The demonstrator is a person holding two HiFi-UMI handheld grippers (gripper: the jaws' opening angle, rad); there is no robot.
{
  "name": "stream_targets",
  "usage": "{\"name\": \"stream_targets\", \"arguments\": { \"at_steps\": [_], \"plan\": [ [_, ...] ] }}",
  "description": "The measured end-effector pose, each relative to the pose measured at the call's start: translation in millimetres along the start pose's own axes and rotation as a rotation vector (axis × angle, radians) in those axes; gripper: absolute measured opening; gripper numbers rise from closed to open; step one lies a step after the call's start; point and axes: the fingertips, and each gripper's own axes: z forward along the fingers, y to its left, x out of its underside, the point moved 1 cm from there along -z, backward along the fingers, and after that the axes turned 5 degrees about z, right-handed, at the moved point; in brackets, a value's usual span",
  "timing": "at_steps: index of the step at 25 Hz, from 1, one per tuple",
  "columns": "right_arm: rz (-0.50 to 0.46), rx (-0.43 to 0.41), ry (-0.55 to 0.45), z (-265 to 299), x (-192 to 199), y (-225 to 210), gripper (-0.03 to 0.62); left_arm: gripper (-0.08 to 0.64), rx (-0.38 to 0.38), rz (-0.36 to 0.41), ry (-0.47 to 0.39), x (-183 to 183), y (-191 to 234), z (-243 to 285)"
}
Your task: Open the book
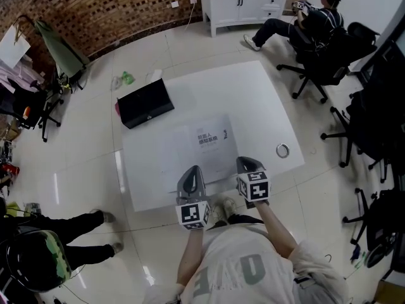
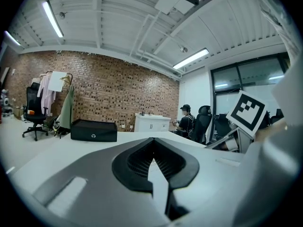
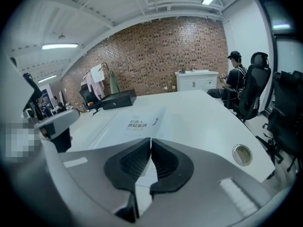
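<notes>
A white book (image 1: 204,145) with dark print on its cover lies closed in the middle of the white table (image 1: 266,100). My right gripper (image 1: 244,162) is at the book's near right corner. In the right gripper view its jaws (image 3: 150,141) are closed, with a thin white edge of the book (image 3: 138,122) between the pads, apparently the cover. My left gripper (image 1: 192,170) sits over the book's near edge, low and nearly level. Its jaws (image 2: 152,151) are shut with nothing gripped.
A black box (image 1: 145,103) stands at the table's far left corner. A small metal ring (image 1: 283,149) lies near the right edge. A person sits in an office chair (image 1: 316,24) at the back right by a white cabinet (image 1: 243,2). More chairs line the right side.
</notes>
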Motion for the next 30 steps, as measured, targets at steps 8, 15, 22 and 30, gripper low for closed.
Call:
{"name": "stream_targets", "arguments": {
  "at_steps": [8,15,22,30],
  "plan": [
    [-0.011,-0.155,-0.074,-21,-32,46,0.011,0.097,0.130,-0.019,0.021,11,-28,5],
    [-0.006,-0.224,-0.088,-23,-49,69,0.009,0.209,0.289,0.061,0.004,16,-62,1],
    [0.000,-0.258,-0.091,-24,-52,81,0.008,0.224,0.325,0.202,0.058,26,-79,8],
    [0.004,-0.288,-0.084,-26,-56,94,0.006,0.206,0.261,0.270,0.047,26,-79,17]
  ]
}}
